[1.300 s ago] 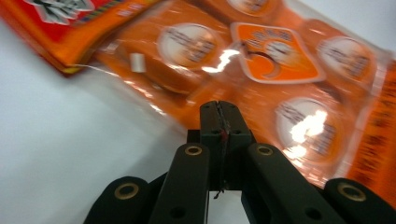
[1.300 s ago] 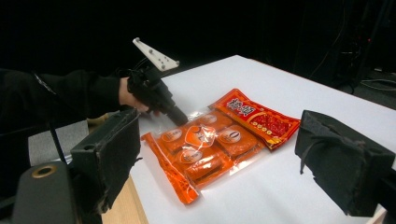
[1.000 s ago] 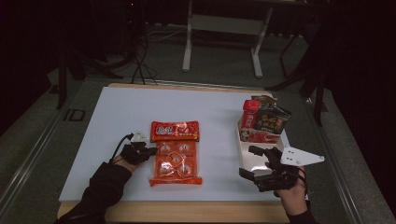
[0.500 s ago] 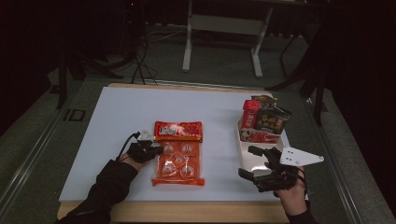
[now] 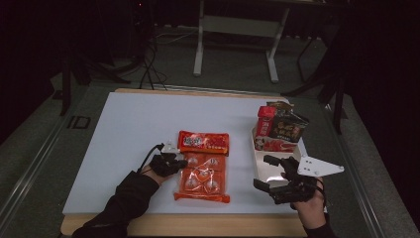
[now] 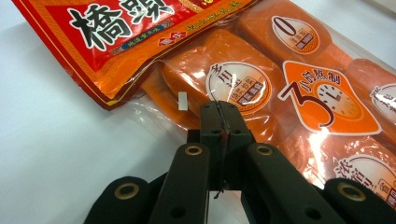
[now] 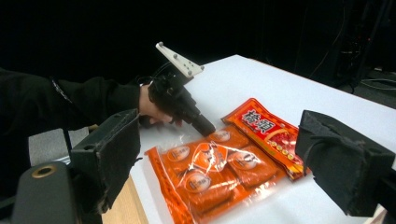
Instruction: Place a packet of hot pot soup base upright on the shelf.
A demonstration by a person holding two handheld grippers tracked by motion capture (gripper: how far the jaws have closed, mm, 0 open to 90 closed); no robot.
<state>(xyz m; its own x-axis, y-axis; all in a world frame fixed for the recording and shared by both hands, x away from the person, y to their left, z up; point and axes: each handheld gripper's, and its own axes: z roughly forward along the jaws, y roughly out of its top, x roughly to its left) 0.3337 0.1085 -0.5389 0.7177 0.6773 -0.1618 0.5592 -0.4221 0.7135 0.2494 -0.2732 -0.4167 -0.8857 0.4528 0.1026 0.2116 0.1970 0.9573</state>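
An orange snack bag (image 5: 203, 181) with clear film and several round-labelled pieces lies near the front middle of the white table. A red snack pack (image 5: 204, 142) lies across its far end. My left gripper (image 5: 177, 162) is at the bag's left edge, shut, its tips pinching the clear film (image 6: 219, 116). From the right gripper view the left gripper (image 7: 205, 127) touches the orange bag (image 7: 210, 172) beside the red pack (image 7: 271, 130). My right gripper (image 5: 266, 173) is held open to the right of the bag, nothing between its jaws.
A white tray (image 5: 270, 171) stands at the right, holding upright snack packs (image 5: 282, 126) at its far end. The white table top (image 5: 138, 119) ends in a wooden front edge (image 5: 198, 224). Dark floor, cables and a stand lie beyond.
My left gripper has moved right onto the orange bag's edge, and the bag with the red pack has shifted a little to the right. The right gripper has stayed put.
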